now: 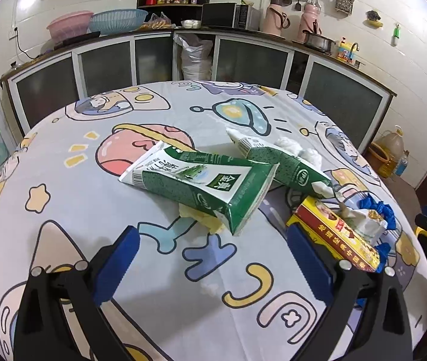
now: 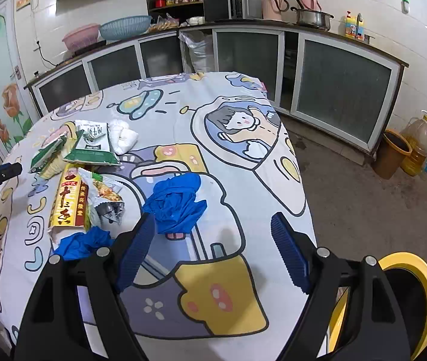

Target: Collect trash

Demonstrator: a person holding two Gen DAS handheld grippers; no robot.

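While both ribbed-blue-padded hand-held grippers, left [image 1: 207, 260] and right [image 2: 211, 251], gape empty, a crumpled blue plastic glove [image 2: 175, 203] lies on the cartoon-print cloth counter [image 2: 243, 180] beside creased green cartons [image 1: 201, 185].

clear: near tablecloth [image 1: 72, 198] | blocked: 2 milk cartons [image 1: 201, 186], red-yellow box [image 1: 333, 234] (overlapping pile) | right: blue glove [image 2: 177, 204]
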